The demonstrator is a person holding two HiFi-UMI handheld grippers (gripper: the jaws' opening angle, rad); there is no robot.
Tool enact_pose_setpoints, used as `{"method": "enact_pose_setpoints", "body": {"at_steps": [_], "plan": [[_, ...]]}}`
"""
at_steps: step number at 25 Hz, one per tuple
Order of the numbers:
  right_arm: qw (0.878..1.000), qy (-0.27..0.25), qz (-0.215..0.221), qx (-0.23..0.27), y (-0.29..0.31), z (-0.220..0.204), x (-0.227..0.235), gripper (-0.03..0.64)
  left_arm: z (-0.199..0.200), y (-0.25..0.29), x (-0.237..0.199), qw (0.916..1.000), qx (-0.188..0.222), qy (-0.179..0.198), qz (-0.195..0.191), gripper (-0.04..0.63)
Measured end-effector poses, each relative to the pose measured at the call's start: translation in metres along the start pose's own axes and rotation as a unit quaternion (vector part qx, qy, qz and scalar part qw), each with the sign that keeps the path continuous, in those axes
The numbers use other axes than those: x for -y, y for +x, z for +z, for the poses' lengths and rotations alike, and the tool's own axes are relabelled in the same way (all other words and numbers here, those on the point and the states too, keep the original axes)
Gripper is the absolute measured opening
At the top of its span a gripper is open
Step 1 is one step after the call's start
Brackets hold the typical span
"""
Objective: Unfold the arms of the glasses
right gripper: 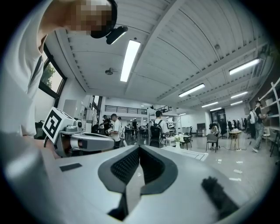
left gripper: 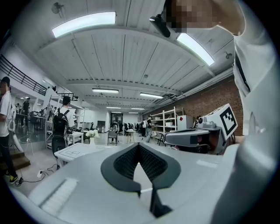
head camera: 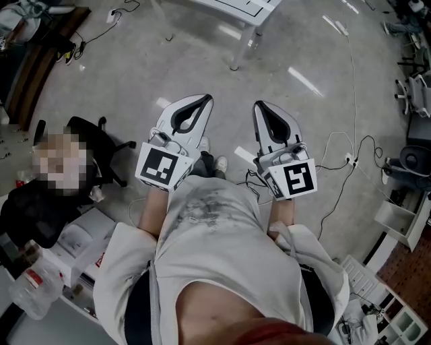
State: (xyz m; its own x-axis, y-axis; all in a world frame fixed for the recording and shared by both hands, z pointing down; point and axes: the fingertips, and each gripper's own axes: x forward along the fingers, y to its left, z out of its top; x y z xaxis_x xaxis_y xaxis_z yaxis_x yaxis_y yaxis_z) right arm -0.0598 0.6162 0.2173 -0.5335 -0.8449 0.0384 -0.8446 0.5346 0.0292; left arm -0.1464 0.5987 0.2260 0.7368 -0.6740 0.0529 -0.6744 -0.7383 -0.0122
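Both my left gripper (head camera: pixel 201 102) and right gripper (head camera: pixel 264 108) point level over the floor (head camera: pixel 135 74), jaws pressed together on nothing. No view shows the glasses, so I cannot tell which way they lie or which hand is nearer. Only a white tabletop (head camera: pixel 250 8) stands at twelve o'clock.

Ceiling strip lights (left gripper: pixel 83 22) glare brightly; fisheye edges bend and darken.

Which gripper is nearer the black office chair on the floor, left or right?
Left. The black office chair stands just outward of the left gripper; the right gripper is held farther off, on the left gripper's other side.
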Motion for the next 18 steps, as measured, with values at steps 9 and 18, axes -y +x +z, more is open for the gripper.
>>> {"method": "enact_pose_setpoints", "body": {"at_steps": [9, 18], "plan": [[1.0, -0.018, -0.016, -0.004, 0.059, 0.009, 0.01, 0.017, 0.013, 0.029, -0.055, 0.9995, 0.025, -0.003, -0.022, 0.008], [0.999, -0.008, -0.044, -0.017, 0.09, 0.003, 0.023, 0.017, 0.013, 0.05, -0.089, 0.9987, 0.025, -0.009, -0.044, 0.008]]}}
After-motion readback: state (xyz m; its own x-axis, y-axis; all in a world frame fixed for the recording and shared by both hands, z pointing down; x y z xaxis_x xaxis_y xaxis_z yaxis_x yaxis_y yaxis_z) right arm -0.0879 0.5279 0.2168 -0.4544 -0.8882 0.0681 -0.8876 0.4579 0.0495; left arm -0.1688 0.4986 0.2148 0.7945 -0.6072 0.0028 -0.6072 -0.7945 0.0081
